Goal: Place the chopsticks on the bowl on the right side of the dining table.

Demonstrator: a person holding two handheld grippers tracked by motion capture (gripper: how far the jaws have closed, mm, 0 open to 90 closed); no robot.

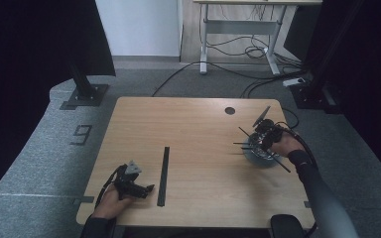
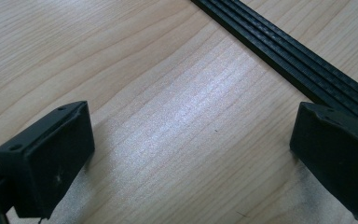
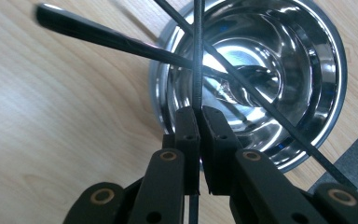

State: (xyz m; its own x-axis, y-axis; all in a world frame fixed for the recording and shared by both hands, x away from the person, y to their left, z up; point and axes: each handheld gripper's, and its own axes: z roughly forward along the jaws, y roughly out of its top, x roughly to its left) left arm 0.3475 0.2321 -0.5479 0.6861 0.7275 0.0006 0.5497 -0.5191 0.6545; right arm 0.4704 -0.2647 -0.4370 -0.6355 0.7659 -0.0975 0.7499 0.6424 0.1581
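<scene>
Right gripper (image 3: 199, 116), far right over steel bowl (image 3: 307, 60): jaws closed tight on one thin black strip (image 3: 198, 56), strip held edge-on and running out across the bowl. Two more strips (image 3: 121, 39) crossing in the bowl, ends sticking out over the rim. Bowl on table (image 1: 198, 124) near right edge.

Left gripper (image 2: 191, 154), near left, low over the wood: jaws wide apart, nothing between them. Bundle of strips (image 1: 163, 176) flat on table just right of it.

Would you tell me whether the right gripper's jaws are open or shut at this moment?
Shut. In the right gripper view the right gripper has both jaws pressed onto a thin black strip, held above the steel bowl.
</scene>
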